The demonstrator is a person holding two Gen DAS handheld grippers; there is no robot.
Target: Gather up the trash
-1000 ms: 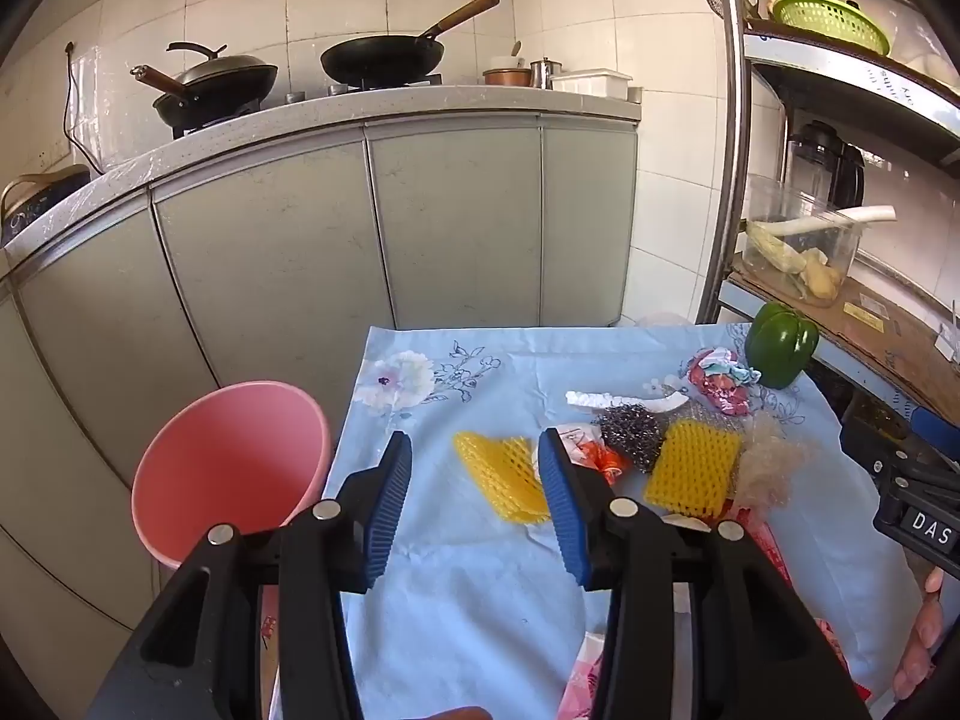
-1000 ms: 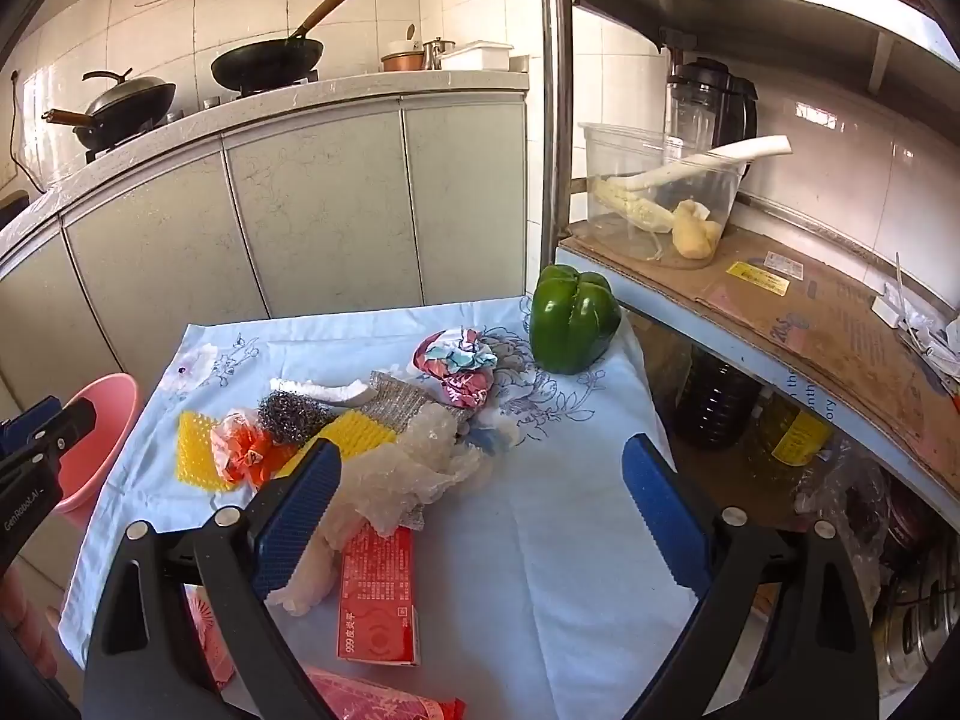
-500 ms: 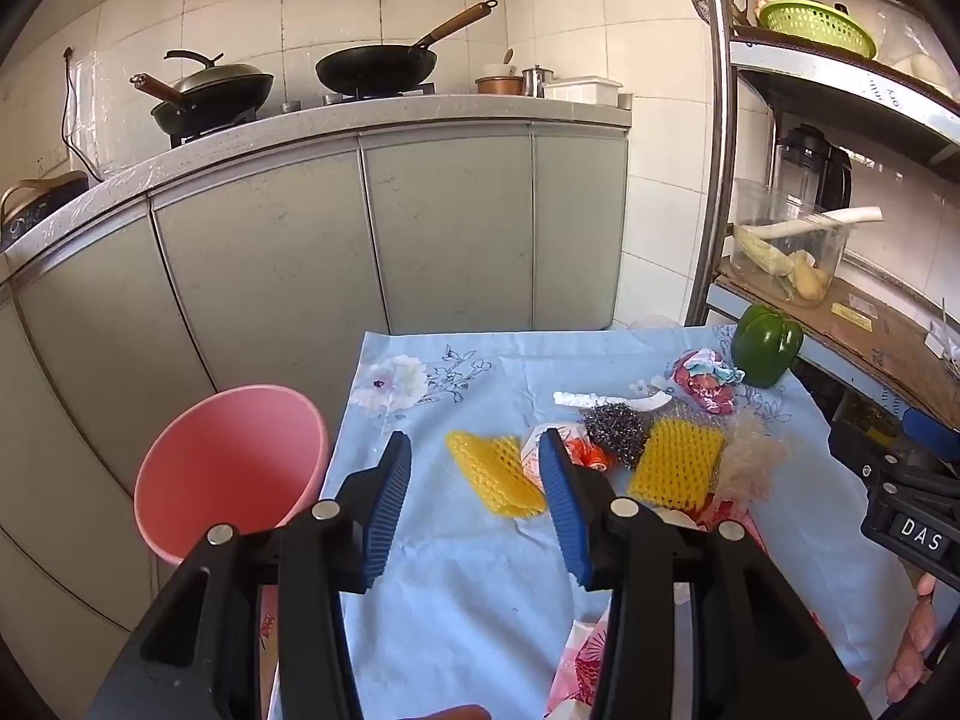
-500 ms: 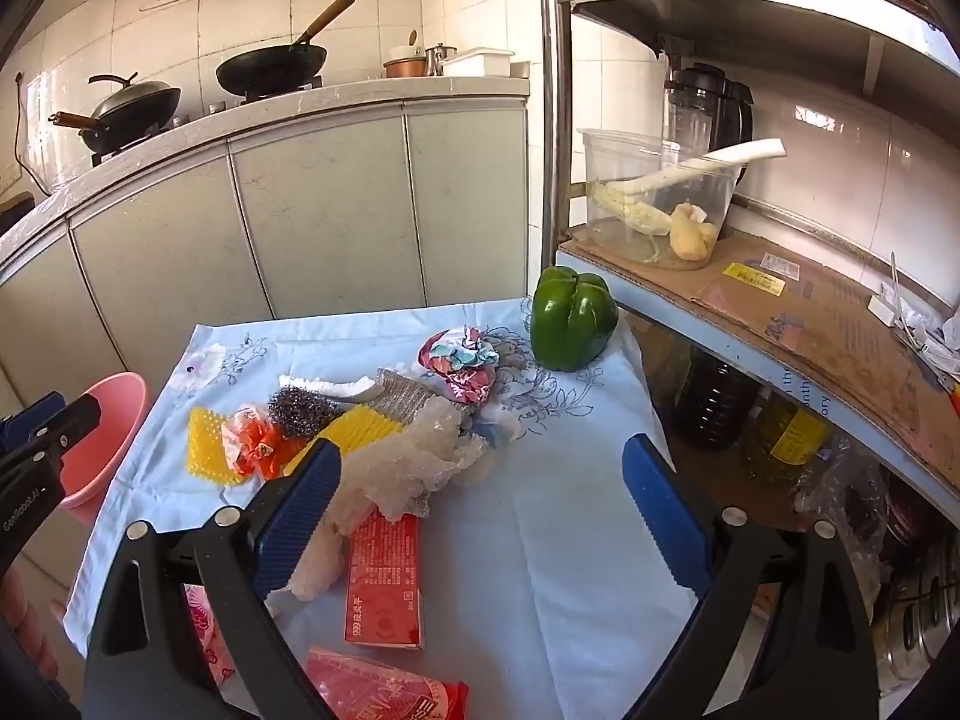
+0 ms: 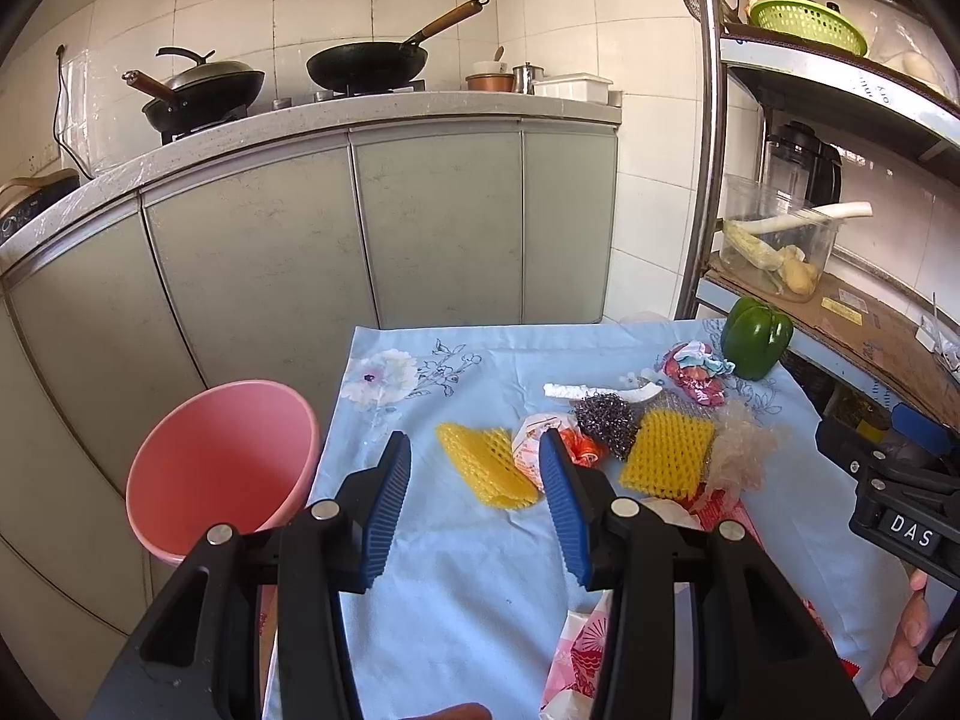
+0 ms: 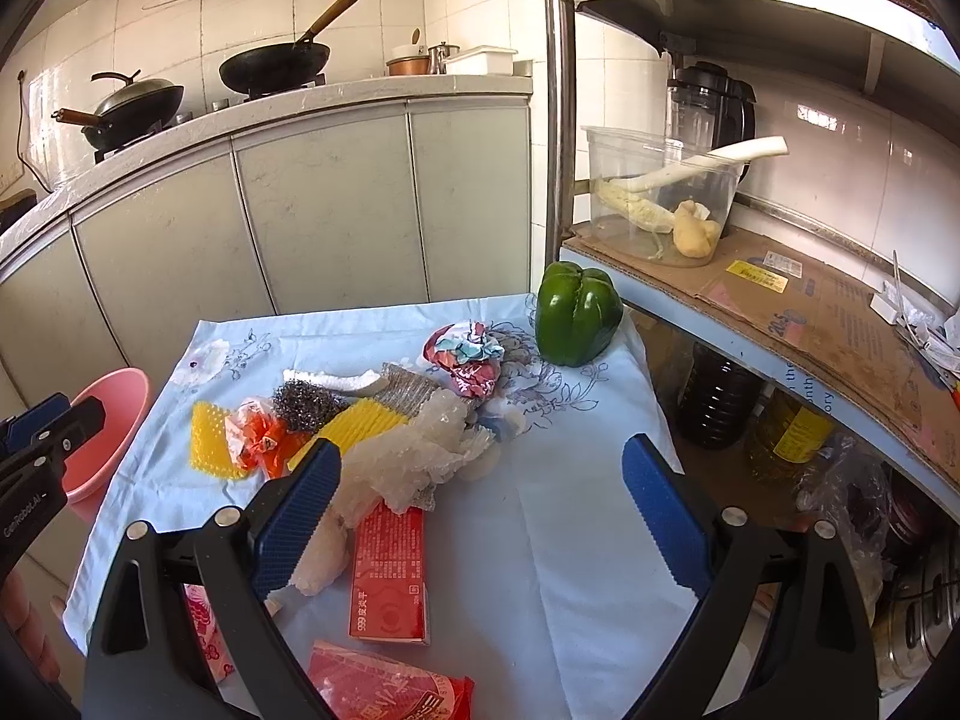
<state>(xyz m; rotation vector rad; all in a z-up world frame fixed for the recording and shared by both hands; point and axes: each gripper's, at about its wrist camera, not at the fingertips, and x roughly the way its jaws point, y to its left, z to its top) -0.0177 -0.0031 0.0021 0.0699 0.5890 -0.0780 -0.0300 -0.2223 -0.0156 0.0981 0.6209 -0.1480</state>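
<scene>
Trash waits uncollected beside an empty pink bin [image 5: 222, 462].
Left gripper [image 5: 474, 480] and right gripper [image 6: 480, 510] hang spread, barely shifted from a second ago; nothing picked.

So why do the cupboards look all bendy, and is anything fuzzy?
Left wrist view: the fisheye lens bows the cupboard doors and darkens the corners; the tabletop trash stays sharp. Right wrist view: the same bending curves the shelf post, and bright glare shines off the wall tiles behind the blender; nothing looks blurred.
</scene>
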